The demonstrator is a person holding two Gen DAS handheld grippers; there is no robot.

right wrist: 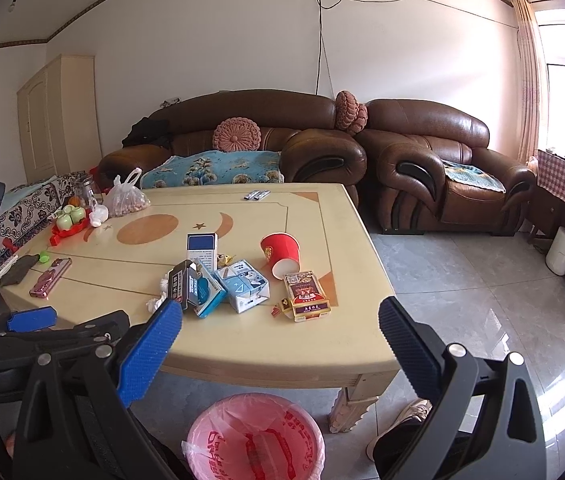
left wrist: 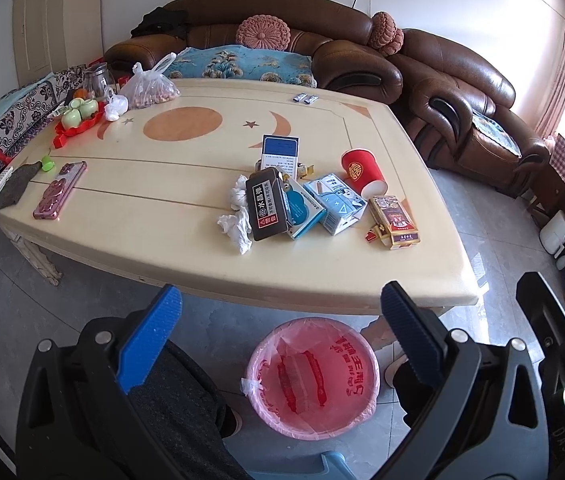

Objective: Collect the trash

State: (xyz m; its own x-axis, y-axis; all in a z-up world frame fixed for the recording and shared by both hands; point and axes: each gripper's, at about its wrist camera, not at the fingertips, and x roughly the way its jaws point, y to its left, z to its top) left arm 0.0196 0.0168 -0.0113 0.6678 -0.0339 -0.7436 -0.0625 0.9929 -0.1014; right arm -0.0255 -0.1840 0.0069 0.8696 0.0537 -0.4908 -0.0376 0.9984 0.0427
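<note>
Both grippers hang before the table's (left wrist: 162, 240) near edge, left gripper (left wrist: 280, 312) and right gripper (right wrist: 280, 324) with fingers wide apart, holding nothing. The trash pile (left wrist: 306, 204) lies on the table beyond the fingertips; the pink bin (left wrist: 314, 376) stands on the floor below them.

The black box (left wrist: 267, 204) lying on the counter (left wrist: 154, 240) bears the white characters 水晶栗 along its lid, above a red warning triangle. The red paper cup (left wrist: 362, 172), tipped on its side to the right, shows a gold 囍 sign. Red characters are printed on the pink liner of the bin (left wrist: 314, 376) on the floor, but they appear reversed and cannot be read surely.
</note>
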